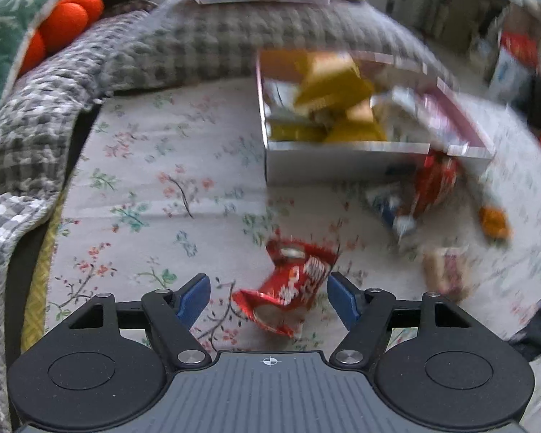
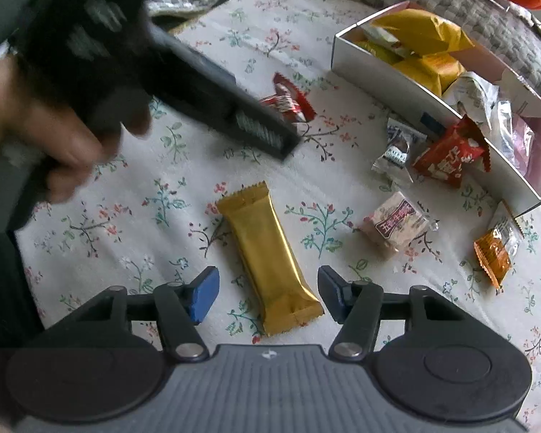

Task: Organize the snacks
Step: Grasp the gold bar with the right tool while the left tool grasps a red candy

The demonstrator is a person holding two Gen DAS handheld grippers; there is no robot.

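My left gripper (image 1: 268,297) is open, its fingers on either side of a crumpled red snack wrapper (image 1: 288,285) lying on the floral cloth; the same wrapper shows in the right wrist view (image 2: 288,103). My right gripper (image 2: 268,297) is open over the near end of a gold wrapped bar (image 2: 268,258). A white open box (image 1: 324,164), also in the right wrist view (image 2: 378,72), holds several yellow and pale snack packs. Loose on the cloth are a red packet (image 2: 449,158), a silver-blue candy (image 2: 396,151), a pink square snack (image 2: 393,225) and an orange packet (image 2: 496,249).
A grey checked blanket (image 1: 72,90) heaps along the back and left. Orange plush (image 1: 68,18) and a green cushion (image 1: 3,36) lie behind it. The left hand and its gripper body (image 2: 198,83) cross the upper left of the right wrist view. Clutter stands at the far right (image 1: 512,61).
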